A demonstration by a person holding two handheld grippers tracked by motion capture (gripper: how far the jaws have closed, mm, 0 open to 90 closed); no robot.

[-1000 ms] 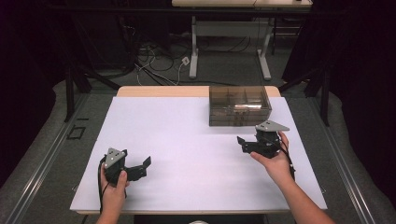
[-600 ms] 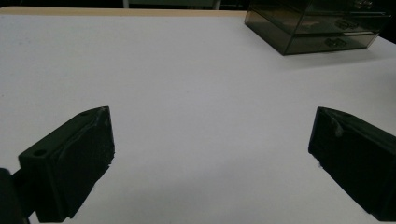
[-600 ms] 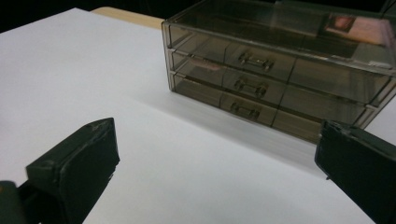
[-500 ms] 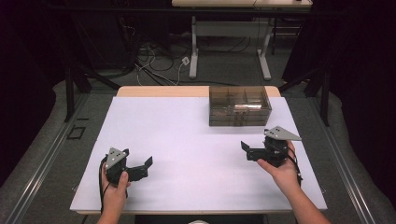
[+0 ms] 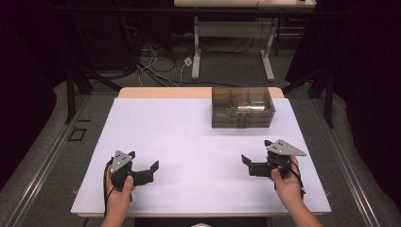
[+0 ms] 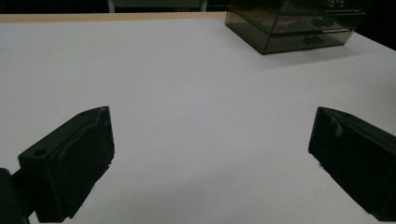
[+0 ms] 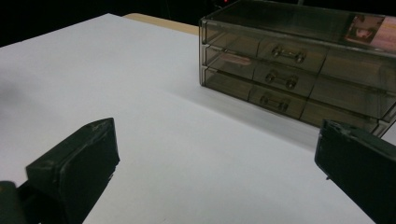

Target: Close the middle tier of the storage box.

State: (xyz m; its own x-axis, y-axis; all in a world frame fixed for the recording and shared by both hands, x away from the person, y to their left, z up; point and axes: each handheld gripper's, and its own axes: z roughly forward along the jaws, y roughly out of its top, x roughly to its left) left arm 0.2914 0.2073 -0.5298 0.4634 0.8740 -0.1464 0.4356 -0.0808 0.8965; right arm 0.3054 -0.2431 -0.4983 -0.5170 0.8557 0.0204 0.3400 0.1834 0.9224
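Smoky see-through plastic drawer box (image 5: 242, 107) with three rows of little drawers and tiny handles sits at the far right of the tabletop (image 5: 189, 142), which is a smooth matte white sheet over pale wood. Left claw (image 5: 142, 166) is spread wide over bare white, nothing in it; right claw (image 5: 253, 150) has just been opening, now wide and empty, well short of the box. Dark room, cables on the floor (image 5: 161, 64) behind

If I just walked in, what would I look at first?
Probably the smoky see-through drawer box standing at the far right of the white table, its three small drawers all pushed in. Next, the two black grippers near the front edge: the left gripper and the right gripper, each in a hand, both open with nothing between their jaws.
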